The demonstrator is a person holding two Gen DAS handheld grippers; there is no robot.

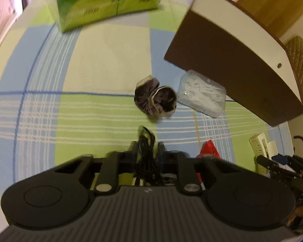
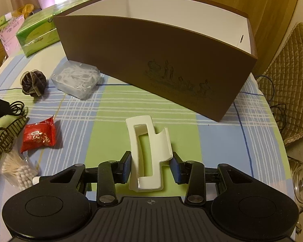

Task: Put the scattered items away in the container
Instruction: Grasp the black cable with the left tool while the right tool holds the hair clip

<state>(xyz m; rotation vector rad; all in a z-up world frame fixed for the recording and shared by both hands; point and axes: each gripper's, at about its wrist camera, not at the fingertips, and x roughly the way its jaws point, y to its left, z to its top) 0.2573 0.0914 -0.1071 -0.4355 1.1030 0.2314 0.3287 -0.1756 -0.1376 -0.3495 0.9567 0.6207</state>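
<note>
The brown box (image 2: 151, 60) is the biggest thing in front of me, standing open-topped at the far side of the checked tablecloth (image 2: 115, 104), so I read it as the container everything is meant to end up in; its tall near wall means anything I carry has to be lifted over the rim. The green tissue packs (image 2: 38, 32) sit beyond its left corner, probably not part of the clutter. On my right side, the white hair claw clip (image 2: 147, 153) lies between the right gripper (image 2: 150, 166) pads, which look spread to either side of it with a sliver of gap, not yet squeezing; I judge I'm lined up to close on it. The clear bag of floss picks (image 2: 76, 80) rests just beside the box's near wall, with the dark scrunchie (image 2: 33, 82) near it. The red snack packet (image 2: 39, 136), the black comb clip (image 2: 8, 137) and the bag of cotton swabs (image 2: 16, 171) lie scattered at the left. My left gripper (image 1: 147, 153) is pinched on a bundle of thin black hair ties (image 1: 146, 151), held above the cloth, presumably bound for the box.
</note>
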